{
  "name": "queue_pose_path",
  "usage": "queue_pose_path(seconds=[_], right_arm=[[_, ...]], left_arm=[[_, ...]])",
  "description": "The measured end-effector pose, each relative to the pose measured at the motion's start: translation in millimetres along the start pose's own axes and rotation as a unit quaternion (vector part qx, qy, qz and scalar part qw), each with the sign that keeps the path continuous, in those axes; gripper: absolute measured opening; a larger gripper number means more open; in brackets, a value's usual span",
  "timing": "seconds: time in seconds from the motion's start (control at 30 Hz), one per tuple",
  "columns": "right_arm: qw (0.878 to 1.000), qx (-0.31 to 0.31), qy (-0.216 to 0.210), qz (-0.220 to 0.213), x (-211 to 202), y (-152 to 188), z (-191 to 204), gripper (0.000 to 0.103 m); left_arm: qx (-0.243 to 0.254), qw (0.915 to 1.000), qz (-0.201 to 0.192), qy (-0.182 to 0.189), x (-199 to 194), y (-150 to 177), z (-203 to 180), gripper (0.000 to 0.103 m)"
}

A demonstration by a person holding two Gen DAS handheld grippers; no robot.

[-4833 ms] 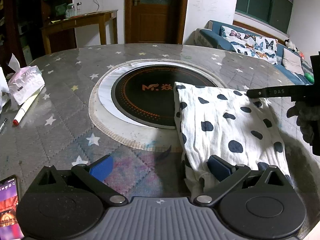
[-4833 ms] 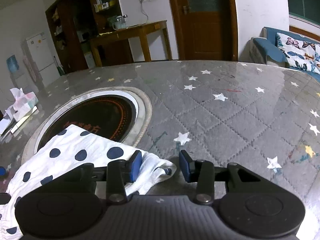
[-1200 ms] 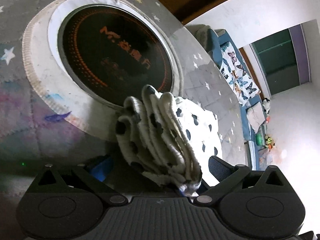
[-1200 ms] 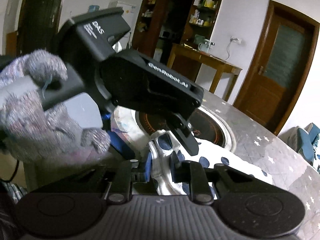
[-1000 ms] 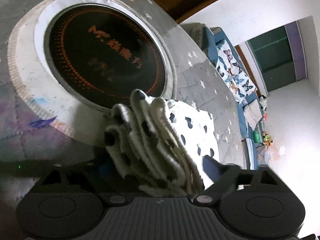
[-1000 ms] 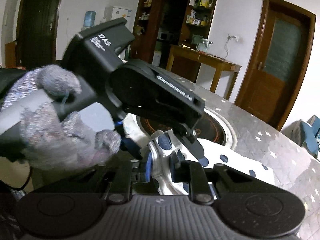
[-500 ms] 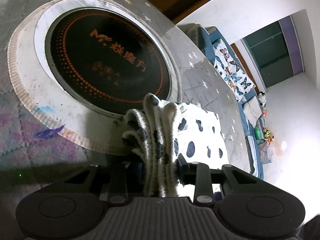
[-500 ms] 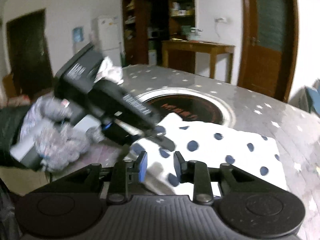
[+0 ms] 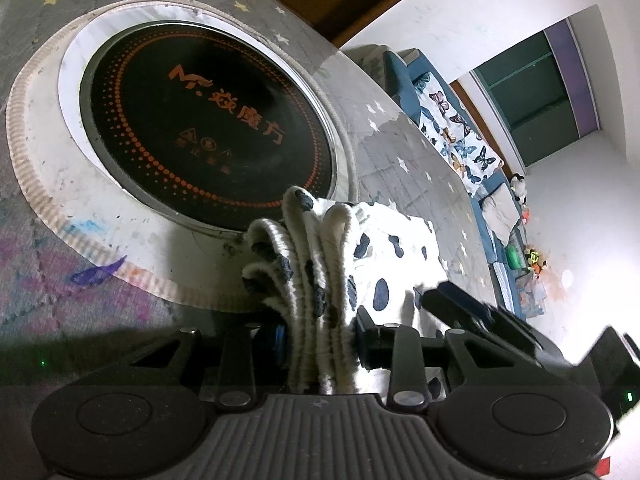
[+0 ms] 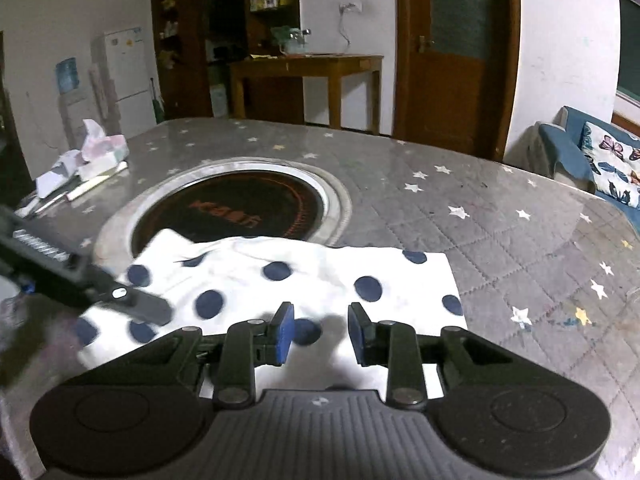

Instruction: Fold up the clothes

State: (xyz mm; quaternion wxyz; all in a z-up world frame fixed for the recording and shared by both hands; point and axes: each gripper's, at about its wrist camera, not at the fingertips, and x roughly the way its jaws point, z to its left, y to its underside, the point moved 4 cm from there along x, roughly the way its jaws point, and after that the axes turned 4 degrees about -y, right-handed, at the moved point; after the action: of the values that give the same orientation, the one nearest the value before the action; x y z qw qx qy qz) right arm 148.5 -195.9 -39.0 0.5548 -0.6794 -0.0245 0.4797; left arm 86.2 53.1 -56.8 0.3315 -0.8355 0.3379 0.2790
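Note:
A white cloth with dark blue dots (image 10: 320, 272) lies folded on the grey star-patterned table (image 10: 480, 208), partly over the round black cooktop (image 10: 240, 208). My left gripper (image 9: 320, 332) is shut on the cloth's bunched, layered edge (image 9: 312, 272), which stands up between its pads. In the right wrist view one left gripper finger (image 10: 132, 302) reaches in over the cloth's left end. My right gripper (image 10: 320, 332) hovers above the cloth's near edge, open, with nothing between its blue pads. Its dark finger (image 9: 460, 308) shows blurred at the right of the left wrist view.
The cooktop (image 9: 200, 120) sits in a white ring set into the table. A tissue pack (image 10: 100, 148) and pens (image 10: 92, 184) lie at the table's far left. A blue sofa (image 10: 600, 160) stands to the right, a wooden side table (image 10: 304, 64) behind.
My left gripper's jaws have closed on the bunched cloth edge. My right gripper has let go of that edge, its jaws have parted, and it has swung away over the flat cloth.

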Motion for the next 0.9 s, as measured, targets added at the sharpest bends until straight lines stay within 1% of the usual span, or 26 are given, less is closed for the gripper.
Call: queue_pose_path(seconds=[0.2, 0.4, 0.53, 0.6, 0.67, 0.73, 0.9], right_arm=[[1.000, 0.011, 0.010, 0.009, 22, -11, -17, 0.029], [0.999, 0.041, 0.025, 0.021, 44, -19, -45, 0.029], [0.998, 0.059, 0.030, 0.018, 50, -23, -60, 0.029], [0.997, 0.064, 0.033, 0.010, 47, -26, -65, 0.030], [0.997, 0.069, 0.040, 0.001, 40, -27, -71, 0.036], [0.996, 0.079, 0.045, -0.001, 30, -24, -78, 0.038], [0.992, 0.118, 0.048, 0.008, 8, -1, -96, 0.042]], left_arm=[[0.003, 1.0000, 0.002, 0.003, 1, -1, 0, 0.036], [0.006, 1.0000, 0.002, 0.002, 1, 0, -1, 0.036], [0.008, 1.0000, 0.002, 0.002, 0, 0, -1, 0.036], [0.007, 1.0000, 0.002, 0.003, -1, 1, -1, 0.036], [0.005, 1.0000, 0.004, 0.004, -1, 0, 0, 0.036], [0.006, 1.0000, 0.005, 0.004, -1, 0, 0, 0.036], [0.008, 0.9999, 0.007, 0.002, -1, -2, 0, 0.036]])
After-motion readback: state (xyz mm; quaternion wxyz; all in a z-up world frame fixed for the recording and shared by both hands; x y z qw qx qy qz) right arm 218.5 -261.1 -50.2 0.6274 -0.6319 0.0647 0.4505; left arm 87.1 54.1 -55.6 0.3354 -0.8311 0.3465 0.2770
